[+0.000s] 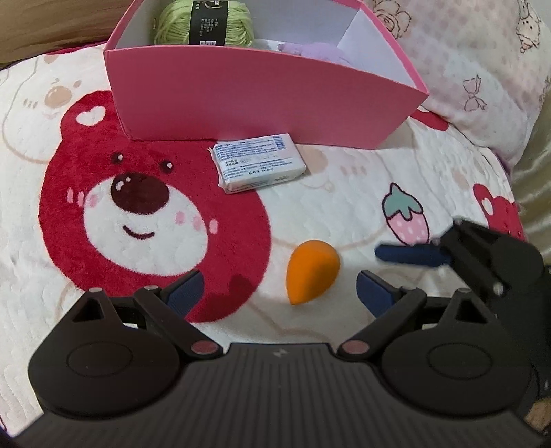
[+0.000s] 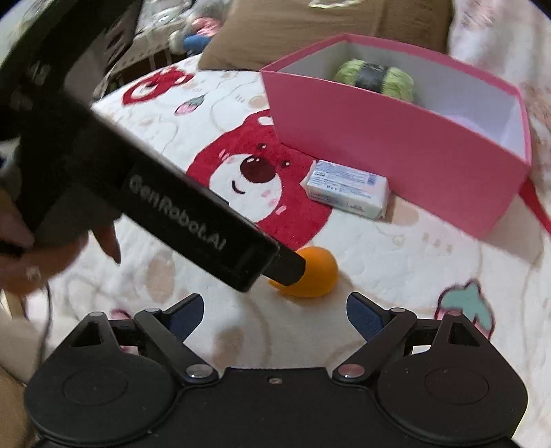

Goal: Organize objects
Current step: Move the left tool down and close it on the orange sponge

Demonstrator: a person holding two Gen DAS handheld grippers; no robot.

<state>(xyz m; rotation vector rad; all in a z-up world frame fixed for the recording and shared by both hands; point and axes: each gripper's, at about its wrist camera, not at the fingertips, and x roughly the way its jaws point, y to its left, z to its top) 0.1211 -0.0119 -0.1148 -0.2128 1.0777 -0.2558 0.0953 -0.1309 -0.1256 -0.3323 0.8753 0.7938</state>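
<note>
We see both claws spread wide with nothing between their pads. The left claw (image 1: 279,289) hangs just short of the orange sponge (image 1: 311,272), which lies on the bear blanket (image 1: 144,213); open blanket stretches from it up to the wrapped soap bar (image 1: 258,165), and that sits just before the pink box (image 1: 261,100) front wall. The right claw (image 2: 275,313) comes in from the sponge's other side, leaving little room there. Our left view shows green yarn (image 1: 206,24) and something lilac inside the box, plus a right claw finger (image 1: 409,255) near the sponge. Our right view alone shows a hand (image 2: 51,248) gripping the left tool, whose tip covers part of the sponge
</note>
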